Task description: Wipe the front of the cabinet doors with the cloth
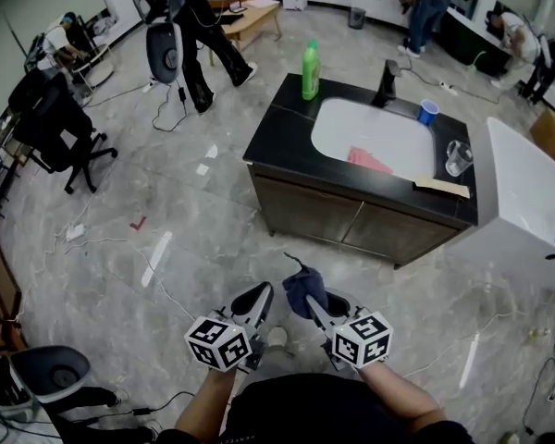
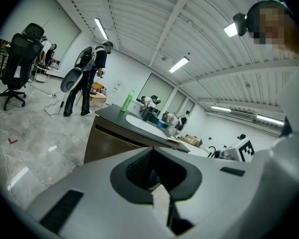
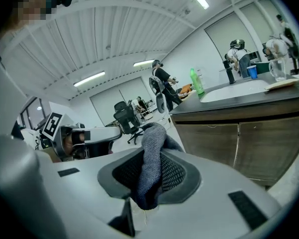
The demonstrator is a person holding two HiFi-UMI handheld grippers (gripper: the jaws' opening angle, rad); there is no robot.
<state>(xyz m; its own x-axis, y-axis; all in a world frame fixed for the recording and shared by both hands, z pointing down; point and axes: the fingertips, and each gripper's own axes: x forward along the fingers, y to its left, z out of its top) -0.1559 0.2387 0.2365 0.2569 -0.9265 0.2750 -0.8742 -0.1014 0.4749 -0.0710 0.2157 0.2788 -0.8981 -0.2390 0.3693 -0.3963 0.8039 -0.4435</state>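
The cabinet stands a step ahead of me, its two brown doors (image 1: pixel 351 225) shut under a black top with a white sink (image 1: pixel 370 137). My right gripper (image 1: pixel 313 305) is held low in front of me, shut on a dark blue cloth (image 1: pixel 302 290) that bunches up out of its jaws. In the right gripper view the cloth (image 3: pixel 152 163) fills the gap between the pads and the doors (image 3: pixel 224 138) lie ahead to the right. My left gripper (image 1: pixel 259 298) is beside it, jaws together with nothing in them; its view shows the cabinet (image 2: pixel 107 143) from the left corner.
On the counter are a green bottle (image 1: pixel 311 70), a black faucet (image 1: pixel 387 83), a blue cup (image 1: pixel 428 112), a glass (image 1: pixel 457 158) and a pink rag (image 1: pixel 368 160) in the sink. A white unit (image 1: pixel 532 202) abuts the cabinet's right. Cables cross the floor; an office chair (image 1: pixel 55 123) and people stand farther off.
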